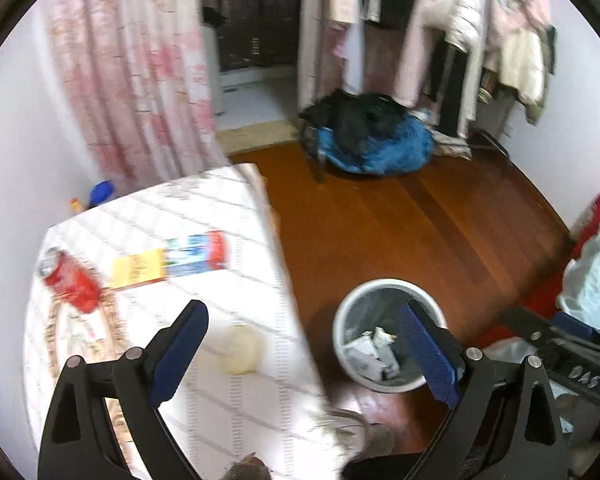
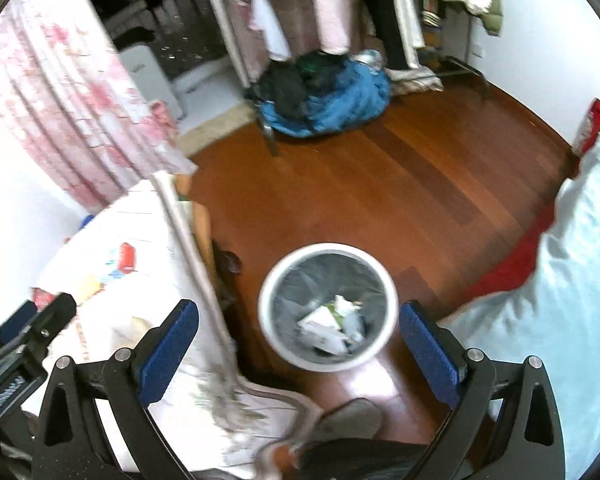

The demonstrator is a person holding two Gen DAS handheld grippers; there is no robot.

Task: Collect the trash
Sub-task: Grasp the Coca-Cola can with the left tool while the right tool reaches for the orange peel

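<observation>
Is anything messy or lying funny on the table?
Yes. A red can lies tipped on its side on the tablecloth, and a long colourful box lies flat beside it. A pale round lump sits nearer the left gripper. The bin on the floor already holds crumpled paper.

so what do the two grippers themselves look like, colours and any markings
Both match: the left gripper and right gripper have black angular frames with triangular cut-outs, silver round pivot bolts, and flat blue textured pads on the inner face of each finger. In the left view, the right gripper's black body carries pale handwritten lettering, too blurred to read surely.
</observation>
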